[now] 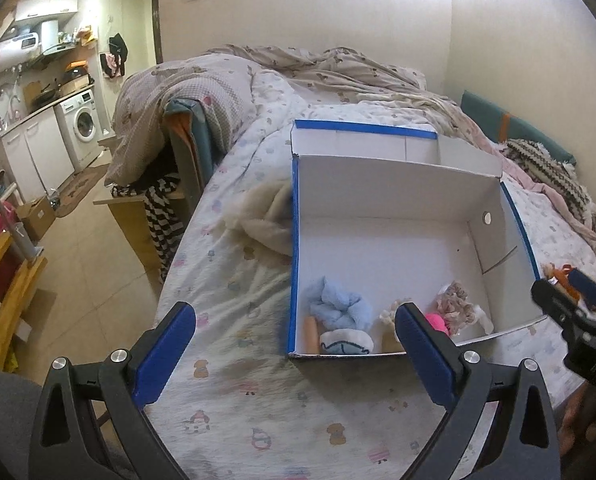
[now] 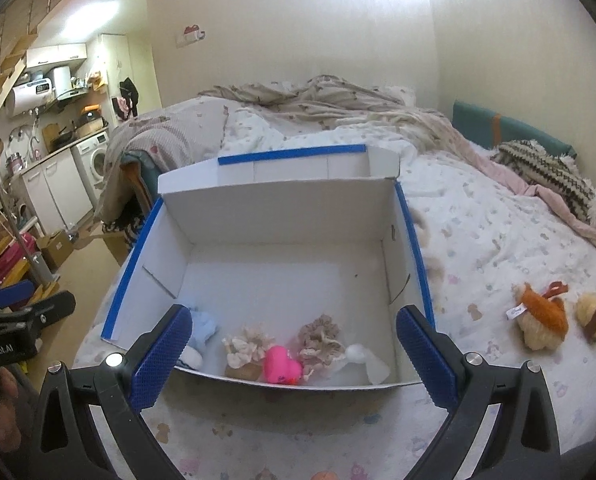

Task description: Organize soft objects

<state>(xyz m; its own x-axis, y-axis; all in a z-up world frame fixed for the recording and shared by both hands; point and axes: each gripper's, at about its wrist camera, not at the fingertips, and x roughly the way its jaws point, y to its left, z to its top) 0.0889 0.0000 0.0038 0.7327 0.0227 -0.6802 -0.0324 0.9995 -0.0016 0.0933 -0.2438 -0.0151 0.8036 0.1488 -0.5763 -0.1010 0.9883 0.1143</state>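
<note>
While both my grippers hang released over the bed point(image 2: 477, 240), the left gripper point(image 1: 296, 326) and right gripper point(image 2: 292, 330) face the cardboard box point(image 2: 282, 216) collecting small soft toys; two plush toys point(image 2: 541, 320) wait outside at three o'clock.

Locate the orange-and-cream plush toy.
Right wrist view: orange-and-cream plush toy lies on the bedsheet, right of the blue-edged white cardboard box, beside a brown-and-cream plush.

A bed point(image 1: 258, 400) in a printed quilt is filling the room under cream walls point(image 1: 298, 8), crumpled blankets point(image 2: 317, 96) lying at its far end. Left of the bed, a washing machine point(image 1: 82, 126) is sitting under a kitchen counter point(image 1: 38, 114), beige floor tiles point(image 1: 98, 280) running between them.
</note>
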